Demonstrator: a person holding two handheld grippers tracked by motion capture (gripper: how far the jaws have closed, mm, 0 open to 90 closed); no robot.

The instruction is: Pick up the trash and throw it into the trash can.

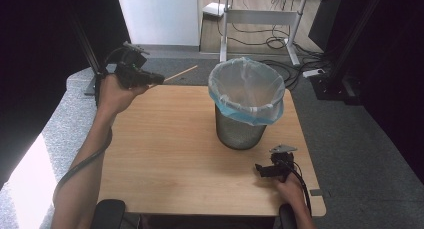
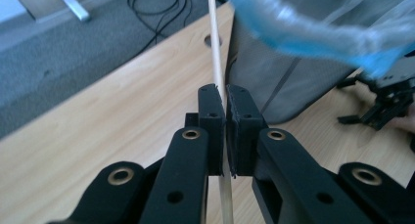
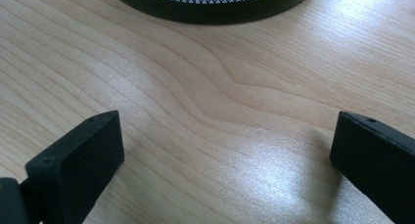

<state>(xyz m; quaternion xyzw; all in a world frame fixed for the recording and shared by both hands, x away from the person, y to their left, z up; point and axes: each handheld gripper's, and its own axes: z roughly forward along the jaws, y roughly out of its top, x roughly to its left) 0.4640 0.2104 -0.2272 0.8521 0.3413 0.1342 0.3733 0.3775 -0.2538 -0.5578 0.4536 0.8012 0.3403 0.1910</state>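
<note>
The left tongs (image 1: 159, 79) are up at the far left corner of the wooden tabletop (image 1: 170, 154), raised above it and clamped tight on a thin wooden stick (image 1: 181, 73). In the left gripper view the stick (image 2: 218, 62) runs straight up between the two pressed-together jaws and out past their tips, towards the bin. Its free end points off the far edge of the tabletop, over the grey carpet (image 1: 350, 124).

The wire-mesh waste bin (image 1: 240, 131) stands right of the tabletop's centre, lined with a pale bag (image 1: 247, 86) whose blue-tinted edge is folded down over the rim (the bag looks empty from where I stand, though I cannot see the bottom).

The right tongs (image 1: 259, 169) rest low near the right front of the tabletop, just in front of the bin, jaws spread wide with nothing between them but bare wood grain. The bin's dark base (image 3: 210, 6) sits just ahead of them.
</note>
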